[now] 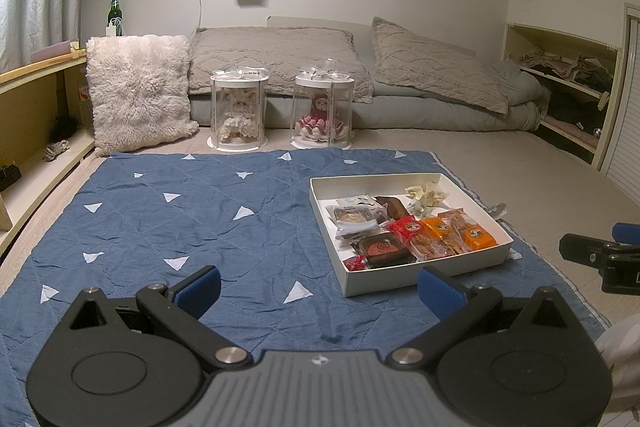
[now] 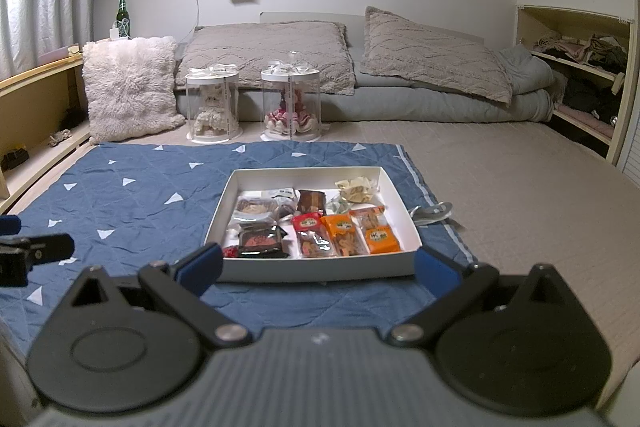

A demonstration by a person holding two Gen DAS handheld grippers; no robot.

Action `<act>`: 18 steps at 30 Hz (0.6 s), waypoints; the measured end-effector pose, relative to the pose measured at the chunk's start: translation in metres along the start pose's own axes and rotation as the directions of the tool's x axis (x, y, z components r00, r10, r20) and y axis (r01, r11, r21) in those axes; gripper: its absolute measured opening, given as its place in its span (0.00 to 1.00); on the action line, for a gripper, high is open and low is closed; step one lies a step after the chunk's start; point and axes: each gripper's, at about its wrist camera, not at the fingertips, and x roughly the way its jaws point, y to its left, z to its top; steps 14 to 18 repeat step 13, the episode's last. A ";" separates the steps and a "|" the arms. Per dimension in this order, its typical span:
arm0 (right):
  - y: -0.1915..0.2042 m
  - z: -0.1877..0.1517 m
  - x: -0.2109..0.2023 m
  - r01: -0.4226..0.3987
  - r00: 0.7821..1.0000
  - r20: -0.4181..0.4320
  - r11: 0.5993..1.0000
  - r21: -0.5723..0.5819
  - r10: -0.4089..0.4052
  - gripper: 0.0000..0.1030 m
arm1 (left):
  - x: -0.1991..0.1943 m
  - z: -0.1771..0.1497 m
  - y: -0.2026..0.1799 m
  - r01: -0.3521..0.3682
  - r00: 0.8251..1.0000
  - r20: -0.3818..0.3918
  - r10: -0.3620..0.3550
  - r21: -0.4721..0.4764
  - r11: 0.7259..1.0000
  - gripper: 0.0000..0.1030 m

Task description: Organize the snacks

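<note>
**Snack box on the blue quilt, both grippers empty**

From the left wrist view, the left gripper (image 1: 318, 291) hovers over the blue quilt (image 1: 200, 227), fingers wide apart and empty. The white box (image 1: 400, 281) of wrapped snacks (image 1: 436, 235) lies ahead to its right.

From the right wrist view, the right gripper (image 2: 318, 271) faces the box (image 2: 316, 273) squarely, fingers spread and empty. The small red packet (image 2: 230, 251) in the near corner is probably candy.

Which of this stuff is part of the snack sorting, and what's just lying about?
Job:
white box
red snack packet
orange snack packets
dark cake packet
left gripper, open
right gripper, open

Lying about:
doll cases
fluffy pillow
green bottle
</note>
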 end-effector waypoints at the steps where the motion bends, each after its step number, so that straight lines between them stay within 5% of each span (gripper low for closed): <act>1: 0.000 0.000 0.000 0.001 1.000 0.000 1.000 0.001 -0.001 1.00 | 0.000 0.000 0.000 0.000 1.000 0.000 0.000 0.000 1.000 1.00; 18: 0.001 0.000 0.000 0.000 1.000 0.000 1.000 0.001 0.000 1.00 | -0.002 0.002 0.004 -0.007 1.000 -0.002 0.007 0.002 1.000 1.00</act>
